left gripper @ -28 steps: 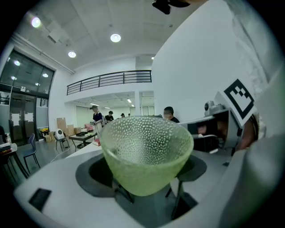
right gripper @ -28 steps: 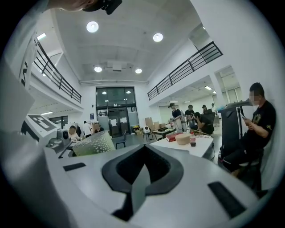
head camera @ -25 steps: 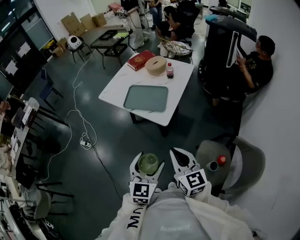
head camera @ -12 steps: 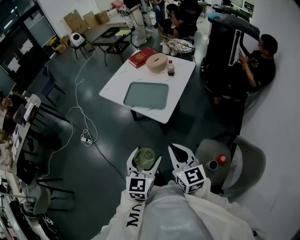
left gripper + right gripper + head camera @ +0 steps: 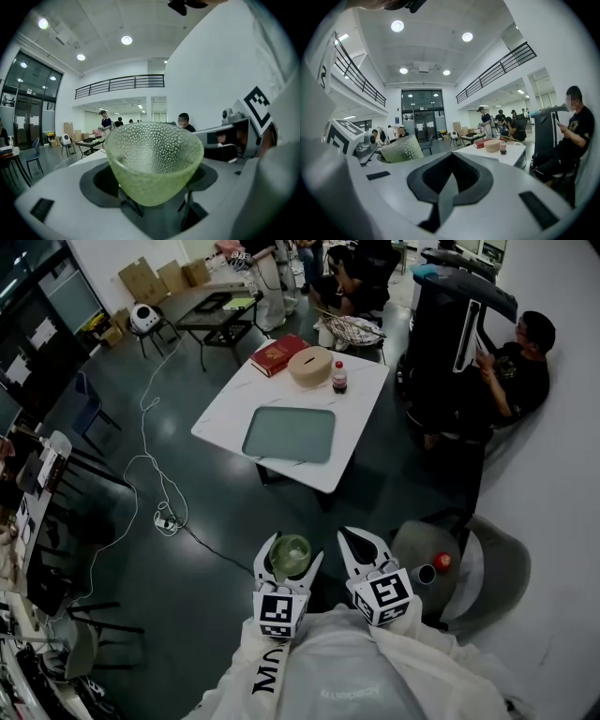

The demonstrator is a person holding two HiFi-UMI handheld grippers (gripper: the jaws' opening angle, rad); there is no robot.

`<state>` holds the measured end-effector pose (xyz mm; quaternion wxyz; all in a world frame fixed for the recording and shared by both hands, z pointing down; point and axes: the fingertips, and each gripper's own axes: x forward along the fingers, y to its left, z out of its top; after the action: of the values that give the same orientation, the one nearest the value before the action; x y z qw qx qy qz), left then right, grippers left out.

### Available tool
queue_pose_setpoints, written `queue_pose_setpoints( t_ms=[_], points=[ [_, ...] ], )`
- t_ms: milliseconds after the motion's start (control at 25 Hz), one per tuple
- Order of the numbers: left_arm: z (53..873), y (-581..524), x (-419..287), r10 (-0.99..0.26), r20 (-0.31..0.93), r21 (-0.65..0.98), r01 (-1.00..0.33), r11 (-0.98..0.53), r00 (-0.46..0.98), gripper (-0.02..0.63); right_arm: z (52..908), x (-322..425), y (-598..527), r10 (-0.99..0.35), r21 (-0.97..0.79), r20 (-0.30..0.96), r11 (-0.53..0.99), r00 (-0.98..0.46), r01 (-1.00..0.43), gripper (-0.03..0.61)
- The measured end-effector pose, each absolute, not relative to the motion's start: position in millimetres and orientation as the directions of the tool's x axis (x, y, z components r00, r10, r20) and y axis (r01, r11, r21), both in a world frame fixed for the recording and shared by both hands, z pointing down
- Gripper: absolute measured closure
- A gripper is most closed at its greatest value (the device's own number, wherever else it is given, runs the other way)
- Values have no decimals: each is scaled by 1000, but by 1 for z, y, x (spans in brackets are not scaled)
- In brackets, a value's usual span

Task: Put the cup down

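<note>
A pale green dimpled glass cup [image 5: 291, 552] sits upright between the jaws of my left gripper [image 5: 287, 564], which is shut on it. In the left gripper view the cup [image 5: 153, 159] fills the middle, gripped low on its sides by the dark pads. My right gripper [image 5: 364, 547] hangs just to the right of it, shut with nothing held; its view shows the cup [image 5: 399, 149] off to its left. Both grippers are close to my body, above dark floor. The white table [image 5: 223, 416] stands well ahead, with a grey-green tray [image 5: 290, 435] on it.
At the table's far end lie a red book [image 5: 279, 354], a round tan box [image 5: 310, 366] and a dark bottle [image 5: 339, 377]. A grey chair [image 5: 487, 563] at my right holds a red-capped bottle [image 5: 442, 561]. A seated person [image 5: 511, 371] is at the right. A white cable [image 5: 155, 474] crosses the floor.
My left gripper with the cup has shifted slightly left and up in the head view, and the view has drifted a little. Both grips are unchanged.
</note>
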<state>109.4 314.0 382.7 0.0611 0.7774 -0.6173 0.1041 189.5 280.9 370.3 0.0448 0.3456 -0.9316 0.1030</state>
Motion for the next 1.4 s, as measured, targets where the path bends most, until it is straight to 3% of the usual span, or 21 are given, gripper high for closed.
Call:
queue_pose_setpoints(
  t_ms=[1400],
  points=[
    [411, 171, -9, -926, 284, -1, -966, -259, 248, 221, 414, 75, 136, -639, -192, 267, 699, -722, -689, 574]
  ],
)
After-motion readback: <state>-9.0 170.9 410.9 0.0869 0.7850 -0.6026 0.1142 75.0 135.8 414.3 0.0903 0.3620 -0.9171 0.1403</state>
